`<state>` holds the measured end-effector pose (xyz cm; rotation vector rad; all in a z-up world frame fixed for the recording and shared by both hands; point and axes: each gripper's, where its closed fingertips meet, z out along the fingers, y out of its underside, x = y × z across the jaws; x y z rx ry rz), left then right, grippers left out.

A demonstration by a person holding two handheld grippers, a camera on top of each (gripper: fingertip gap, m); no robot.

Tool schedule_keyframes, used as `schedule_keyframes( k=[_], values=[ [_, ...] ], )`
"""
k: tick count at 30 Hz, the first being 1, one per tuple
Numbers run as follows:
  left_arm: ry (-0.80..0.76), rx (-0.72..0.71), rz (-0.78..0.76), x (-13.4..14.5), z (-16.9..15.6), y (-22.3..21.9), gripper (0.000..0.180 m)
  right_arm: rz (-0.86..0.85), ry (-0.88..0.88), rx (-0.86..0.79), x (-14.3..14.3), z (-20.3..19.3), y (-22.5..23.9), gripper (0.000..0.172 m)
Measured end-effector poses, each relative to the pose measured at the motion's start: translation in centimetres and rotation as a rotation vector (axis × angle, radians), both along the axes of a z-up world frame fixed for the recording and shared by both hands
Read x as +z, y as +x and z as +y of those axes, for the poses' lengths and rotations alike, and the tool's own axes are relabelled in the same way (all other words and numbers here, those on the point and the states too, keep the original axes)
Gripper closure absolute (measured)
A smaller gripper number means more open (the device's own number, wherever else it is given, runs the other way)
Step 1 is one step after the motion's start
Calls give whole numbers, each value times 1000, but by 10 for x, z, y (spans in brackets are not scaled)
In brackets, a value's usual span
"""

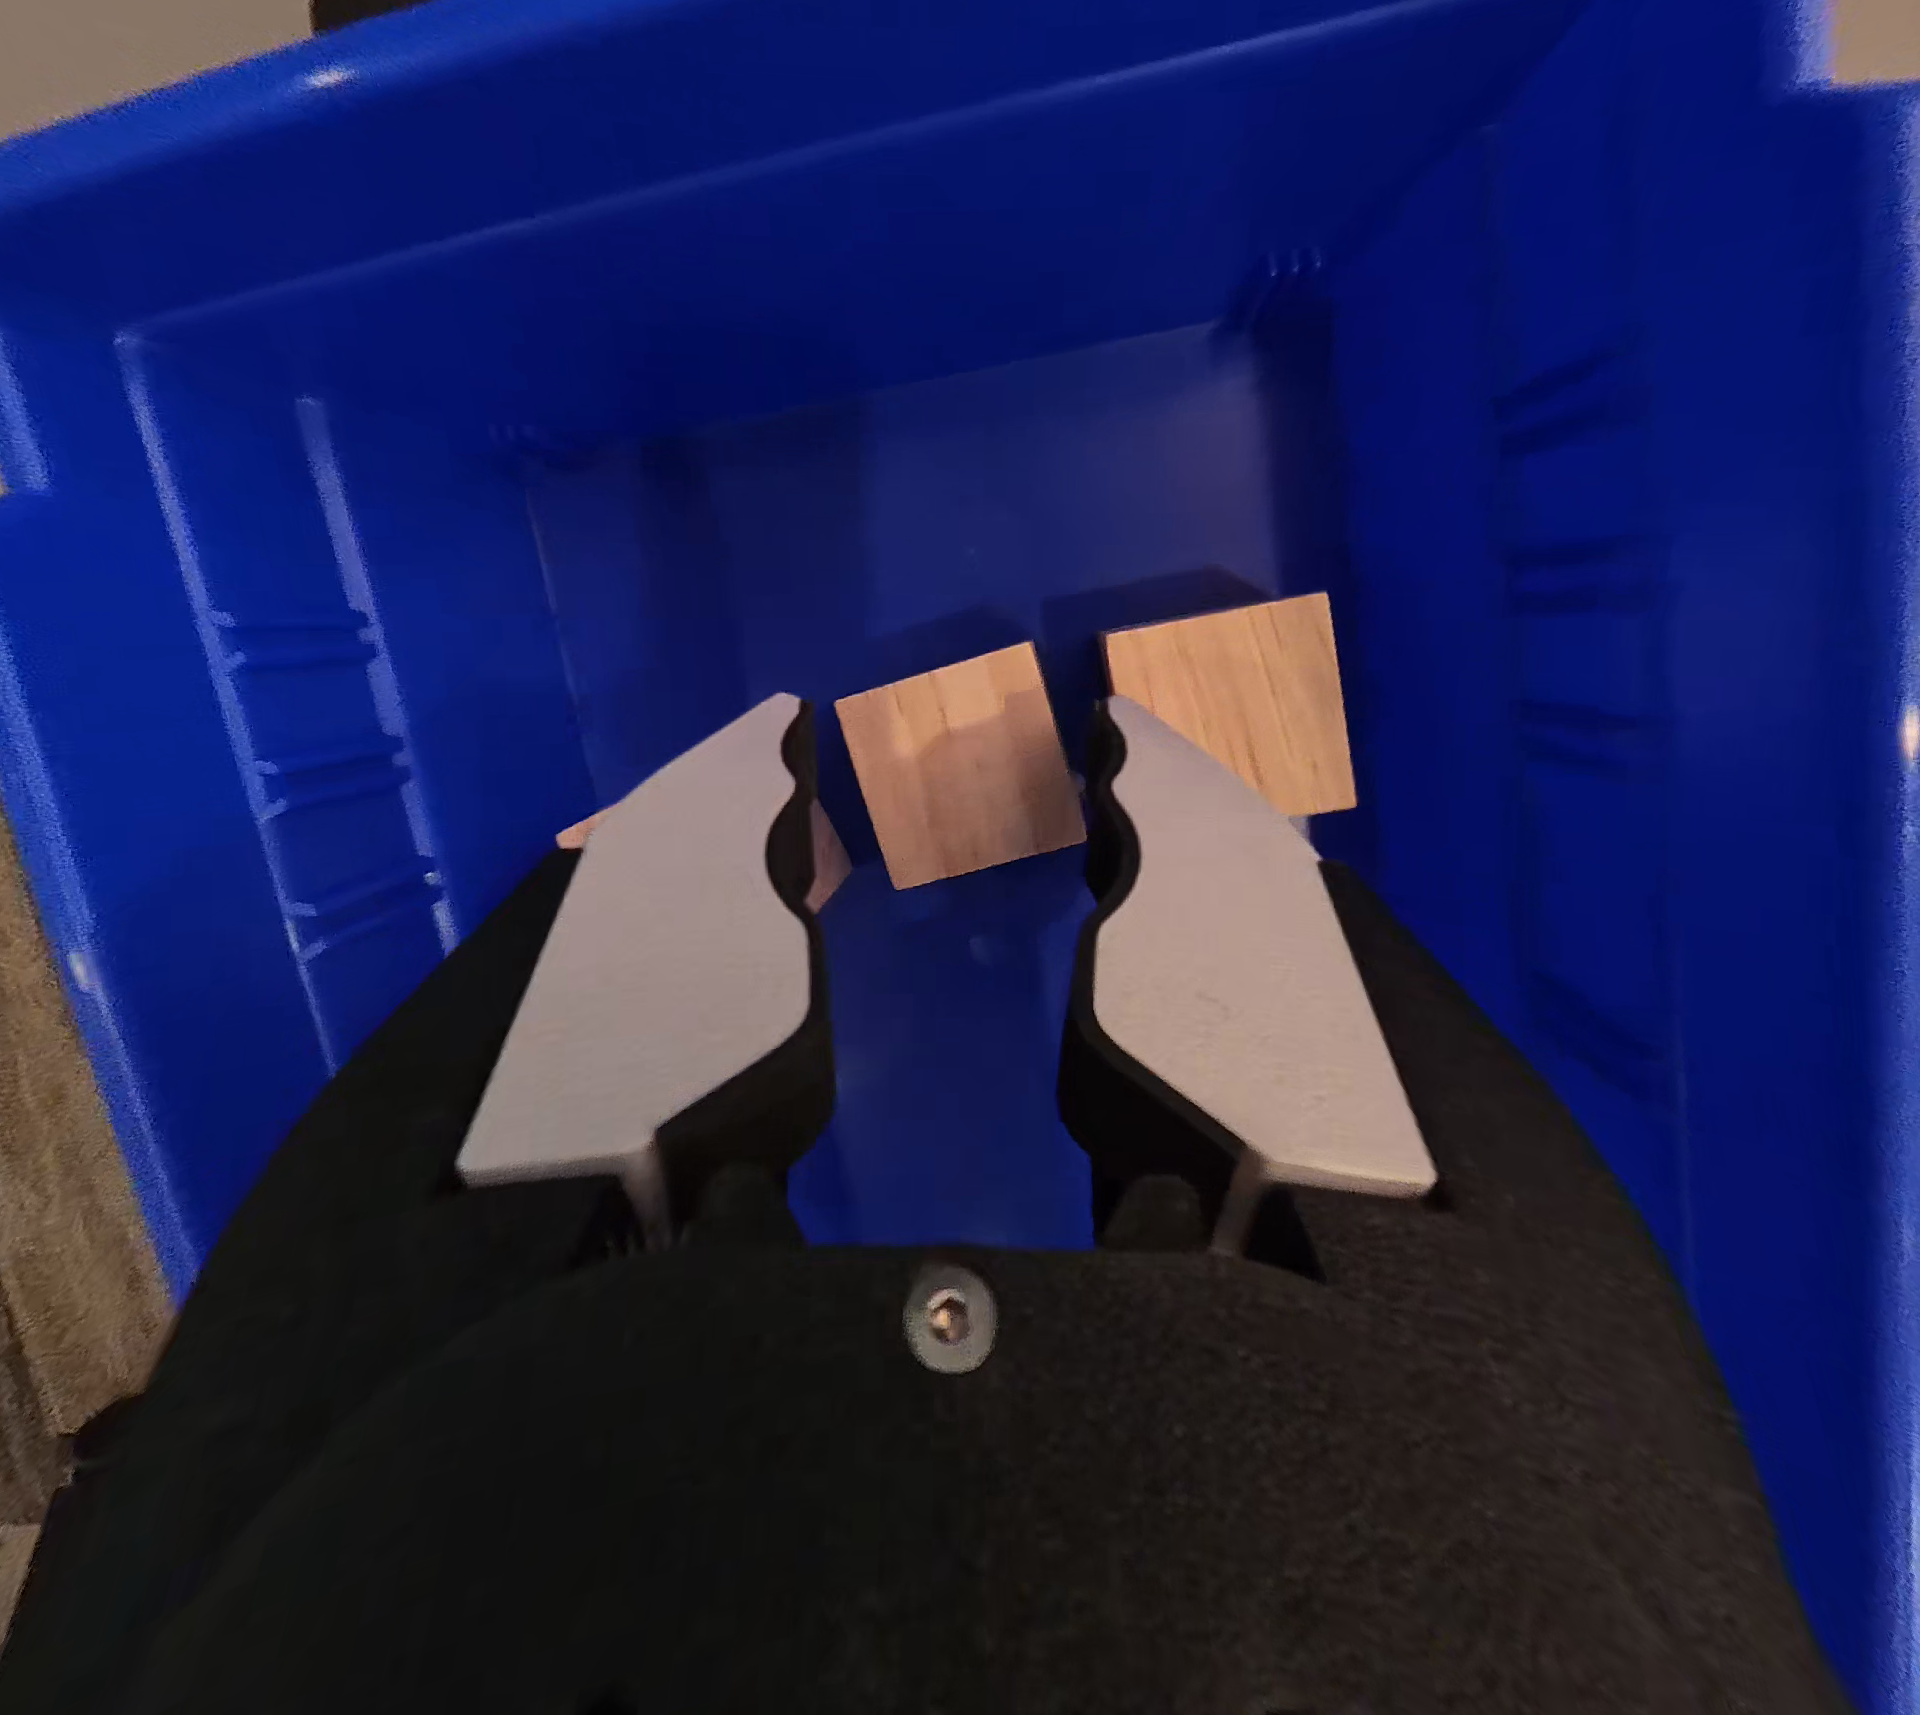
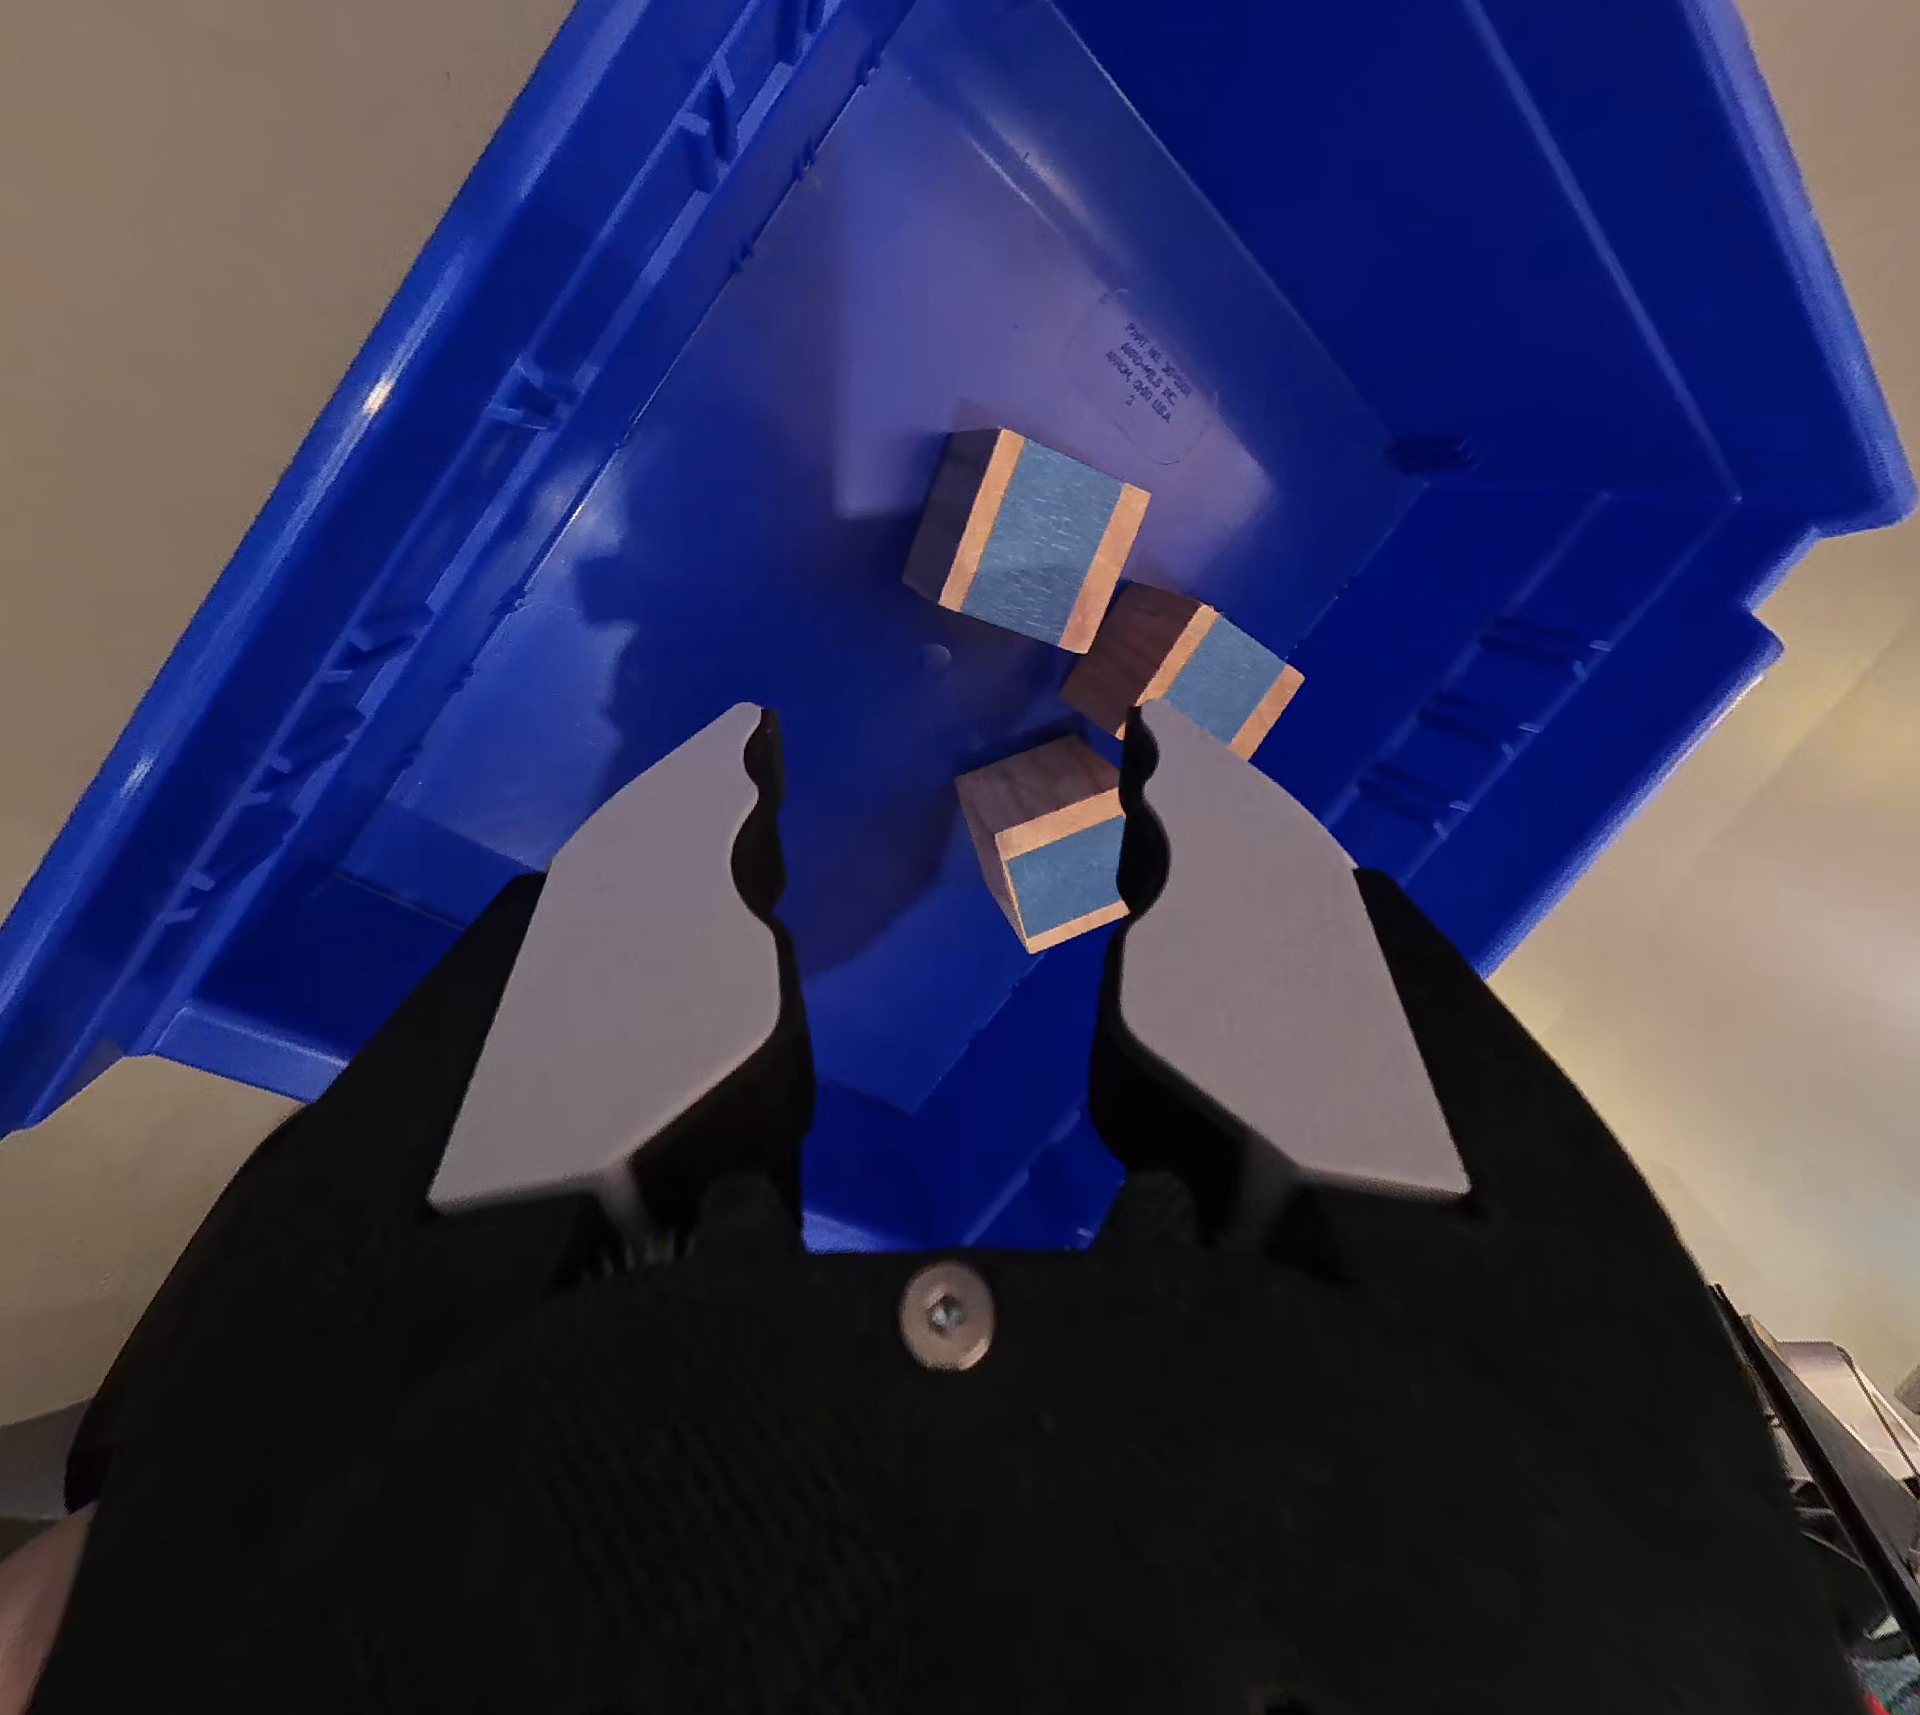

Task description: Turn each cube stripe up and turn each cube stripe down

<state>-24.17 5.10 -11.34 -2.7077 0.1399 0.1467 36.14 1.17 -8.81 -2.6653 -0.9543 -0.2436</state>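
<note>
Left wrist view: the left gripper (image 1: 945, 730) reaches into a blue plastic bin (image 1: 727, 211), its two grey fingers (image 1: 675, 917) spread apart. A plain-faced wooden cube (image 1: 961, 761) rests on the bin floor between the fingertips, with a sliver of blue visible on each side of it, so the pads do not press on it and the jaws stand released. A second wooden cube (image 1: 1231, 709) lies just beside it, toward the bin's right wall, partly hidden by the right finger. A third cube (image 1: 826, 855) shows only as small patches of wood behind the left finger. No stripe is visible on any face seen from this side.

Right wrist view: the right gripper (image 2: 945, 730) hovers above the same bin (image 2: 520, 418), jaws wide and holding nothing. Three cubes cluster near the middle of the bin floor, toward its right wall. The farthest cube (image 2: 1039, 538) shows a light blue stripe flanked by bare wood. The middle cube (image 2: 1205, 663) touches its corner and also shows a stripe. The nearest cube (image 2: 1049, 844) lies just inside the right finger (image 2: 1247, 938), stripe facing the camera; whether it touches that pad cannot be told.
</note>
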Motion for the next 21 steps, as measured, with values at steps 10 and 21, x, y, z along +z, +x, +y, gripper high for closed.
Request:
schedule_keyframes(
  k=[10, 21],
  values=[
    [-87, 38, -4, -11, -9, -4, 128, -28, -14, 20, -3, -1, -5, 107],
    [-158, -14, 103, -21, -11, -4, 135, -63, -21, 26, -6, -1, -5, 108]
  ],
)
